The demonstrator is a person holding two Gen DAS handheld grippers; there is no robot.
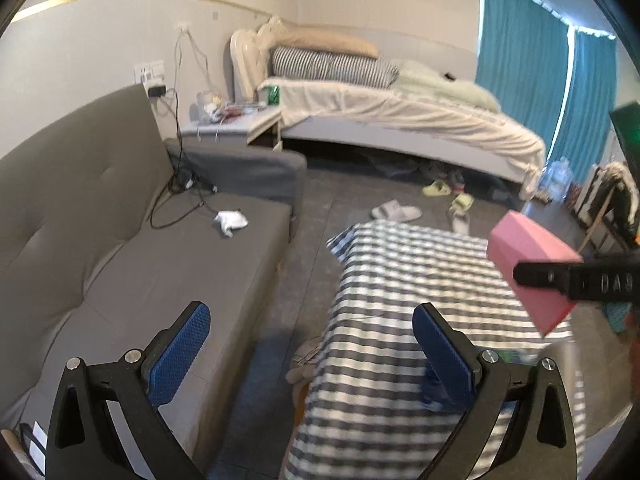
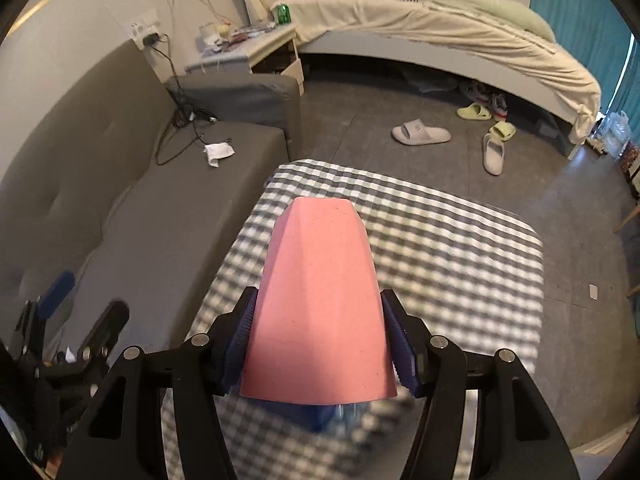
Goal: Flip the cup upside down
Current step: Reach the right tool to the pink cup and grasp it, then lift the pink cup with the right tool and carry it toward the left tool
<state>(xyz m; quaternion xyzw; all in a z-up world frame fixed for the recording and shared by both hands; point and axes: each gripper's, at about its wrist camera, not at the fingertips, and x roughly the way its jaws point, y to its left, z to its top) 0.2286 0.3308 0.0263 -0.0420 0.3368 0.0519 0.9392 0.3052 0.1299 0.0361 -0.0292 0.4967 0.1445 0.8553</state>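
Note:
A pink faceted cup (image 2: 320,300) sits between the blue pads of my right gripper (image 2: 320,340), which is shut on it. The cup is held in the air above the checked tablecloth (image 2: 440,248), its narrow closed base pointing away from the camera and its wide rim toward it. In the left wrist view the same cup (image 1: 528,256) shows at the right, tilted, with a black finger of the right gripper across it. My left gripper (image 1: 312,352) is open and empty, low over the table's left edge, left of the cup.
A grey sofa (image 1: 140,264) with cables and a white cloth stands left of the table. Beyond lie slippers (image 2: 420,134) on the grey floor, a bed (image 2: 440,28) and a cluttered nightstand (image 2: 248,46). Blue curtains (image 1: 520,60) hang at the back right.

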